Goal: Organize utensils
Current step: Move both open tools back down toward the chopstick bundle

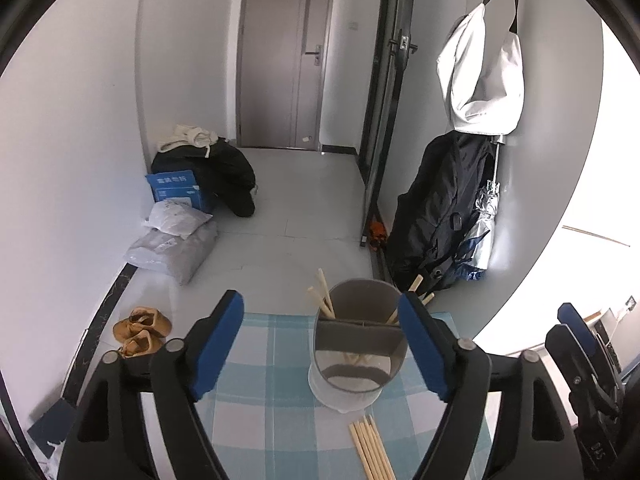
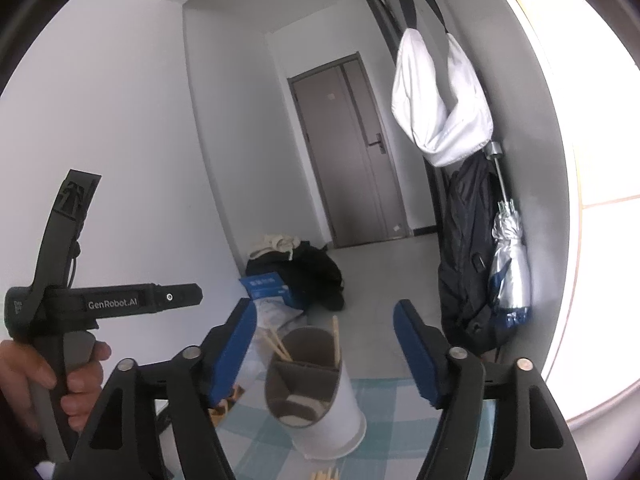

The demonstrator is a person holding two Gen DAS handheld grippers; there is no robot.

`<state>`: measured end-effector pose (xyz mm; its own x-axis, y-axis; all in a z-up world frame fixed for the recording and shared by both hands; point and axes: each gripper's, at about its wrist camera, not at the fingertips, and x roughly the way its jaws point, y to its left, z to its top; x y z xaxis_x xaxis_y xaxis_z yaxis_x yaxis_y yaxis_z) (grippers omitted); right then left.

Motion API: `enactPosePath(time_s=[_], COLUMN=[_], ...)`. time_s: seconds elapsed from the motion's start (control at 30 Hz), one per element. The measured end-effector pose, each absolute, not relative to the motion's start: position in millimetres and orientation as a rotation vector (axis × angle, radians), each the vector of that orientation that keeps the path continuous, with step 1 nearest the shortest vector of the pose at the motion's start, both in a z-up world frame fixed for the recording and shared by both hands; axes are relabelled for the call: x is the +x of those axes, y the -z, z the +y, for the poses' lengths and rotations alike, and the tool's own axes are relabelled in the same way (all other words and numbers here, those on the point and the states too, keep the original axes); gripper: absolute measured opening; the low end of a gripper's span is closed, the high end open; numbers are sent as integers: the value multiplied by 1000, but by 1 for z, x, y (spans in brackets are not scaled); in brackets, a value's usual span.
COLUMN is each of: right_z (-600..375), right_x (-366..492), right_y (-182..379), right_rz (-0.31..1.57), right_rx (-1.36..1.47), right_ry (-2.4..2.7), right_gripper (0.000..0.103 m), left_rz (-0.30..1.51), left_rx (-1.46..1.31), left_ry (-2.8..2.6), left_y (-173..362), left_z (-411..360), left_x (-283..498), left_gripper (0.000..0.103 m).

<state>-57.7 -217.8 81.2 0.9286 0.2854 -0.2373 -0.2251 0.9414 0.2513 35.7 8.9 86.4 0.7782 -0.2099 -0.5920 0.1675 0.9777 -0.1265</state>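
Both claws, left (image 1: 322, 344) and right (image 2: 325, 354), spread, empty. Loose chopsticks (image 1: 370, 446): light, stiff, probably slippery; pinch the bundle mid-length, beside the holder (image 1: 354, 344).

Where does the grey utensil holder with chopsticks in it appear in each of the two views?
Left wrist view: the utensil holder stands low and right of centre, on the checked cloth, loose chopsticks lying before it.
Right wrist view: bottom centre, between the open jaws.
Shared landmark: the white bag hanging on the right wall.
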Motion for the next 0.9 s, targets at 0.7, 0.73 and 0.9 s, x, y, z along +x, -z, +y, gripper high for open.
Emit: enactPosePath(time_s=[0.7,0.73,0.9], right_z=[-220,-221,-228], right_x=[-97,-96,-89], right_y=[-29,-24,-1], right_rz=[403,418,502], right_rx=[168,171,195], right_ry=[-205,-200,-181], right_gripper=[80,80,80], left_rz=[612,621,660], left_rx=[-104,-104,-127], left_ry=[189,194,185], left_y=[-23,-18,7], left_z=[15,14,16], left_x=[-13,-11,-5], left_gripper=[85,85,85])
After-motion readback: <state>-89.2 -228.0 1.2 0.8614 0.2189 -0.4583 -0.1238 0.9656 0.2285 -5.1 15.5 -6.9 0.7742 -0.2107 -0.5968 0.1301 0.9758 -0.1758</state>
